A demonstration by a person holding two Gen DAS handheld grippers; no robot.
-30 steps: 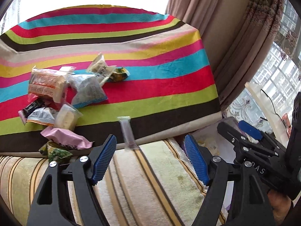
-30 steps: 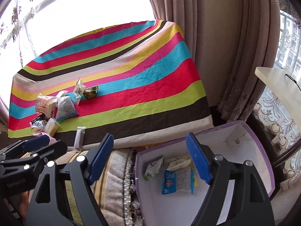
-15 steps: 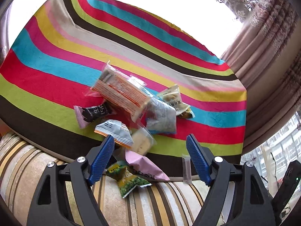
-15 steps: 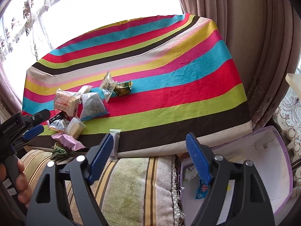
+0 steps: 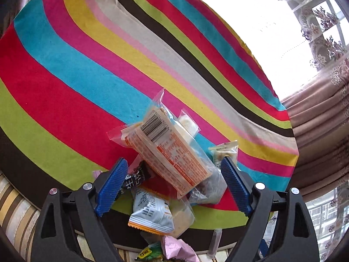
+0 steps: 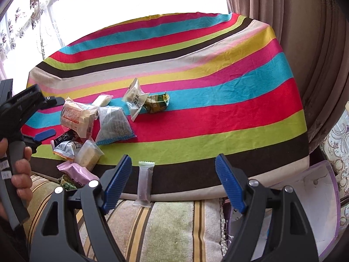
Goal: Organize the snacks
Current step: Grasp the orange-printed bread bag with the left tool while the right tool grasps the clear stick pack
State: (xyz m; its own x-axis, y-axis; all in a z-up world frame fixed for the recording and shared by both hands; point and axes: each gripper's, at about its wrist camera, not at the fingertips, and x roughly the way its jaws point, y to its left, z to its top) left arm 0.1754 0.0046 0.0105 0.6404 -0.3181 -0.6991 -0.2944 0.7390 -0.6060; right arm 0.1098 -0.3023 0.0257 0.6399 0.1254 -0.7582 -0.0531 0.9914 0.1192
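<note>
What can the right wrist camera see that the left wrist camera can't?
Only the right wrist view shows the purple box, the green snack packet farther back on the cloth, and the hand holding the left gripper.

Only the left wrist view shows the barcode on the orange cracker pack.

Both show the striped cloth, the snack pile and the slim clear stick packet.

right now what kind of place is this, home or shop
Most likely a home living room. Heavy curtains hang by a bright window, a striped cloth covers a low surface behind a striped cushion, and loose snacks lie on the cloth near a purple-edged box.
</note>
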